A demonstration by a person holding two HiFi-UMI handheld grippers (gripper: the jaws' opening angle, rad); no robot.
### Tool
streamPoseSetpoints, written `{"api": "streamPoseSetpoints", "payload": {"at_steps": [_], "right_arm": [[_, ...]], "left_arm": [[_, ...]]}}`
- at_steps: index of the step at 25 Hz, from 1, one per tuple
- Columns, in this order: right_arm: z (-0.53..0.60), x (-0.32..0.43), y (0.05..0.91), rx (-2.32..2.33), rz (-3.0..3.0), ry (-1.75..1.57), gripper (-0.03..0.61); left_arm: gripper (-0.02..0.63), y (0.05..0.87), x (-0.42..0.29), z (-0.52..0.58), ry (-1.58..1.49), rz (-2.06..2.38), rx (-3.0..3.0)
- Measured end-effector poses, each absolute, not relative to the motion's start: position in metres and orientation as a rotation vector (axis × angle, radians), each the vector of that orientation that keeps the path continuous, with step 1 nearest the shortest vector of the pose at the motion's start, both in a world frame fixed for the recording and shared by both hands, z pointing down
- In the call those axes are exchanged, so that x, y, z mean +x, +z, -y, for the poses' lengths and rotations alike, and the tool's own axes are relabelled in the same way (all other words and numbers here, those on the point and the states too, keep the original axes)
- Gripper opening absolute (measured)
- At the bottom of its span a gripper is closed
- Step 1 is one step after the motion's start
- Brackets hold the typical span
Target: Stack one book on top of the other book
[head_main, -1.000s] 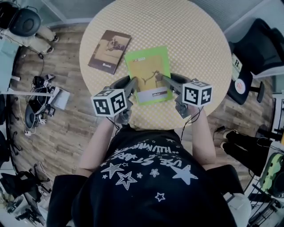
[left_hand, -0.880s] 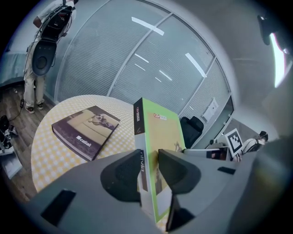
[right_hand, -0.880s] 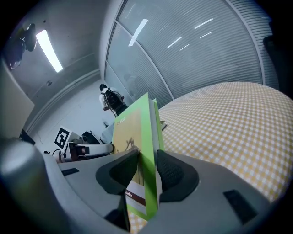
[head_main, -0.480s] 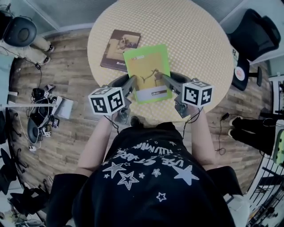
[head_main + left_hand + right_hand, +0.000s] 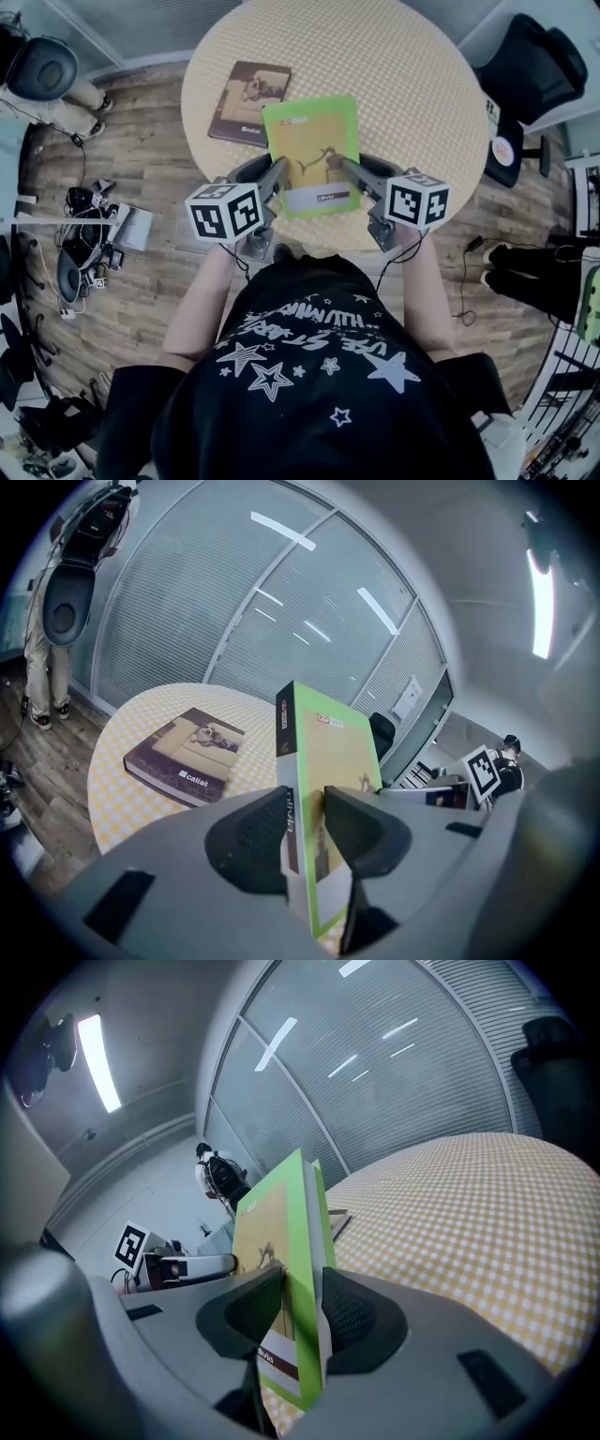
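Note:
Both grippers hold a green-and-yellow book off the round checkered table. My left gripper is shut on its spine edge, and my right gripper is shut on the opposite edge. In the left gripper view the pads squeeze the green book at the left gripper. The right gripper likewise clamps the green book. A brown book lies flat on the table at the far left. The green book's far left corner overlaps it in the head view. The brown book shows left of the jaws.
The table's near edge runs just under the grippers. A black office chair stands to the right of the table. Cables and gear lie on the wooden floor at the left. Another chair is at the far left.
Both grippers have carried the green book leftward towards the brown book, so the gap between the books has closed. Both grips are unchanged.

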State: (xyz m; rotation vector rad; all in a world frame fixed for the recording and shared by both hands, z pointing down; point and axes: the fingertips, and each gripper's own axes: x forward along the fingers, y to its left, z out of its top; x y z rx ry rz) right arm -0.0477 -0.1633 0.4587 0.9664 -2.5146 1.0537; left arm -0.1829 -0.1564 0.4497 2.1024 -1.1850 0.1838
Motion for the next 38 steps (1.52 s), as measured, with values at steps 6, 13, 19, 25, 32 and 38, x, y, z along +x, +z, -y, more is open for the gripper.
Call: {"api": "streamPoseSetpoints", "payload": {"at_steps": [6, 13, 19, 25, 32, 38], "right_arm": [[0.167, -0.02, 0.454, 0.913, 2.546, 1.095, 0.141], [0.175, -0.01, 0.461, 0.858, 2.583, 1.153, 0.138], [0.18, 0.013, 0.465, 0.879, 2.577, 1.153, 0.138], [0.192, 0.004, 0.462, 0.935, 2.572, 1.153, 0.138], [0.209, -0.044, 0.469, 1.007, 2.531, 1.19, 0.137], [0.239, -0.128, 0.481, 1.014, 2.503, 1.252, 0.137]], "left_arm": [[0.123, 0.439, -0.155, 0.158, 0.19, 1.248, 2.086], [0.123, 0.441, -0.146, 0.16, 0.206, 1.306, 2.057], [0.123, 0.443, -0.122, 0.17, 0.215, 1.296, 2.06], [0.123, 0.444, -0.132, 0.186, 0.221, 1.236, 2.087], [0.123, 0.449, -0.18, 0.221, 0.229, 1.173, 2.119], [0.123, 0.455, -0.265, 0.258, 0.238, 1.161, 2.106]]}}
